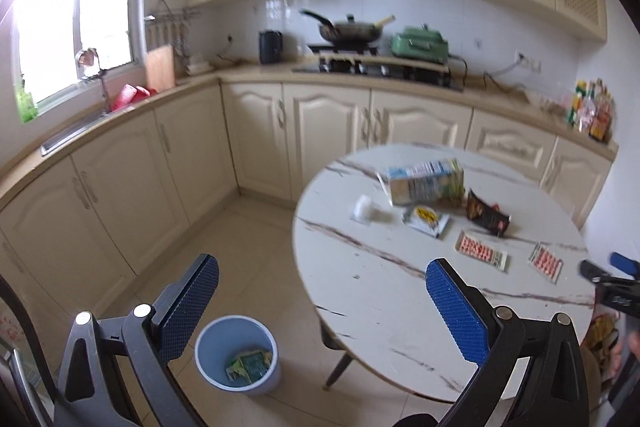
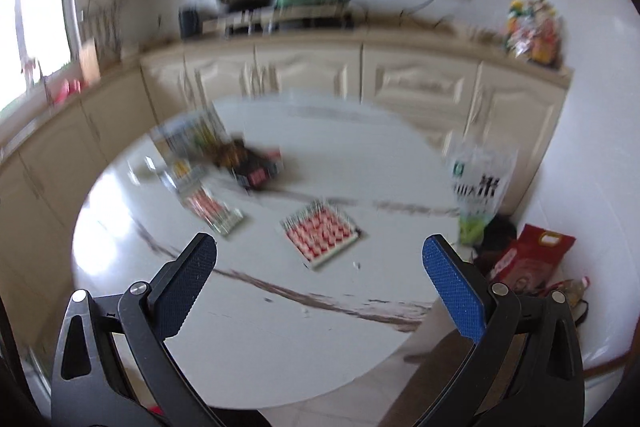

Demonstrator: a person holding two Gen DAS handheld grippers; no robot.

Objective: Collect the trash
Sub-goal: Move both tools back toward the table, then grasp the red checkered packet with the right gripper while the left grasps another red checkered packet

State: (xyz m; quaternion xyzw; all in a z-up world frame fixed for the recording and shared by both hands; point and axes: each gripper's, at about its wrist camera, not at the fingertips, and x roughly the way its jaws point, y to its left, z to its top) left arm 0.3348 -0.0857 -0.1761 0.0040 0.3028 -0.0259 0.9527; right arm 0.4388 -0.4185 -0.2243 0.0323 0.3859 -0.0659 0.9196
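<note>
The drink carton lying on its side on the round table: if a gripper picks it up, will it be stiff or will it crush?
The drink carton looks like thin folded board with flat faces, so it will probably keep its shape under a light grip but dent under a hard one. Lying among wrappers on the table, it is likely empty and light. Its flat sides should not roll.

It was a home kitchen: cream cabinets [image 1: 168, 163] ran under an L-shaped counter, a frying pan [image 1: 352, 29] sat on the stove [image 1: 376, 67], with a sink [image 1: 76, 131] below the window [image 1: 76, 15].
</note>
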